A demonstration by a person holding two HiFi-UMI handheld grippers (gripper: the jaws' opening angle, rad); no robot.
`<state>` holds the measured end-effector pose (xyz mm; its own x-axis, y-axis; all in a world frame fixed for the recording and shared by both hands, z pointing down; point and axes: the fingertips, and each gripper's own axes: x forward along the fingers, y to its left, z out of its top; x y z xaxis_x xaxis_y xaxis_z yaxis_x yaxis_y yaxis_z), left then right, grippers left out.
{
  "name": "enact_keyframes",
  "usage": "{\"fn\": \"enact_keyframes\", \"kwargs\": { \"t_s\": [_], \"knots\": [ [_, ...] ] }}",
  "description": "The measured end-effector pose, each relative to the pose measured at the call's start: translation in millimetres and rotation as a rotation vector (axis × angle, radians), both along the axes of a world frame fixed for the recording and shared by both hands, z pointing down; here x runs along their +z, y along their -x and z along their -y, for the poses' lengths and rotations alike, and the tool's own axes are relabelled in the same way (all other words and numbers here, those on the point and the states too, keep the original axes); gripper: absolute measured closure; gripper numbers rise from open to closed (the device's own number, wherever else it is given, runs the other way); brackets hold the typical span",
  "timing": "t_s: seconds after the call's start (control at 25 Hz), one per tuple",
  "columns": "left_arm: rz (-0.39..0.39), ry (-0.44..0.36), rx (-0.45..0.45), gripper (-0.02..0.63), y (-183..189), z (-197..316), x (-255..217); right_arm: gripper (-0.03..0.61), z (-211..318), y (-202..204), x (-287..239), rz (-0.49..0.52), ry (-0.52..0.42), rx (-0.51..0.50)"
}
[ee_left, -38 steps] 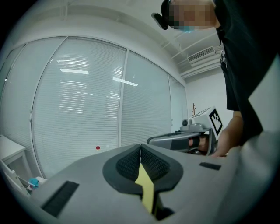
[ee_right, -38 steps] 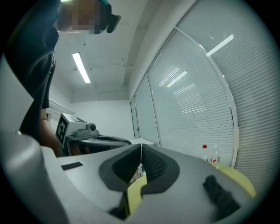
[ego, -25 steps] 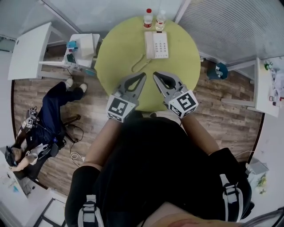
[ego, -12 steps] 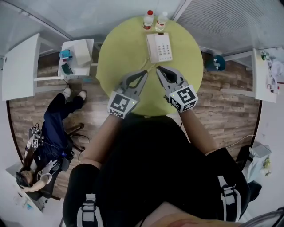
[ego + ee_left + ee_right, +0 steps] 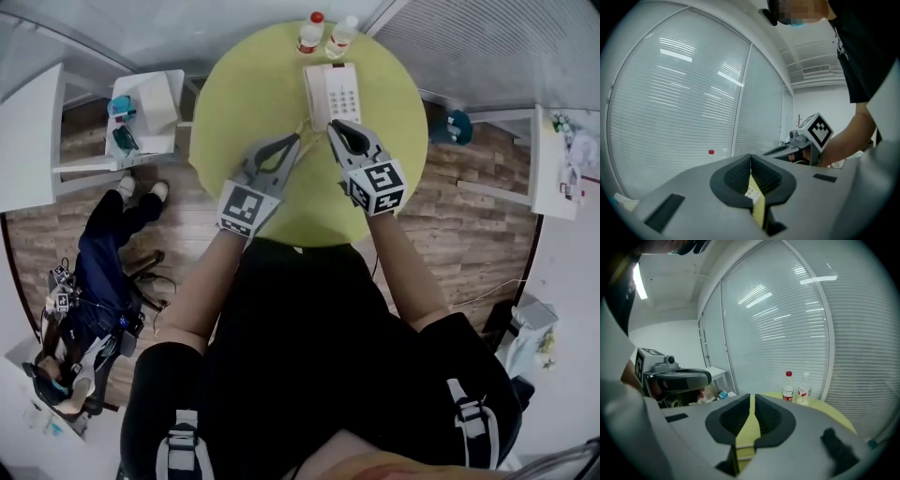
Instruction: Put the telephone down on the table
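A white telephone (image 5: 331, 92) lies flat at the far side of the round yellow-green table (image 5: 244, 94), its cord (image 5: 302, 127) trailing off its near left corner. My right gripper (image 5: 333, 127) is shut and holds nothing, with its tips at the phone's near edge. My left gripper (image 5: 296, 141) is also shut and holds nothing, just left of it by the cord. In the left gripper view the left gripper (image 5: 751, 159) has its tips together, and a bit of phone keypad (image 5: 751, 192) shows below them. In the right gripper view the right gripper (image 5: 752, 397) points over the table (image 5: 834, 416).
Two plastic bottles (image 5: 309, 33) (image 5: 339, 36) stand behind the phone at the table's far edge, near window blinds. A white side table with small items (image 5: 150, 103) stands left. A seated person (image 5: 103, 272) is on the wooden floor left. A white desk (image 5: 562, 159) stands right.
Both grippers have moved forward over the table toward the telephone. The right tips now reach the phone's near edge. Both stay shut.
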<state>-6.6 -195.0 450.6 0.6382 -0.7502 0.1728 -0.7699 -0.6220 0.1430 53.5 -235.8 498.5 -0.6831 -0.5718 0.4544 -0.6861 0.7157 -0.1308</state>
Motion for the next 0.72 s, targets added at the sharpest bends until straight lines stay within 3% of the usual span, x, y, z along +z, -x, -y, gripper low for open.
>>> {"fn": "enact_keyframes", "kwargs": {
  "t_s": [0.28,0.72],
  "knots": [
    [0.008,-0.017,-0.103,0.601,-4,46,28,0.473,44,-9,62,-0.102,0.118,-0.003],
    [0.038,0.006,-0.139,0.601,-5,90,89,0.395,89,-7,150,-0.263,0.227,0.094]
  ]
}}
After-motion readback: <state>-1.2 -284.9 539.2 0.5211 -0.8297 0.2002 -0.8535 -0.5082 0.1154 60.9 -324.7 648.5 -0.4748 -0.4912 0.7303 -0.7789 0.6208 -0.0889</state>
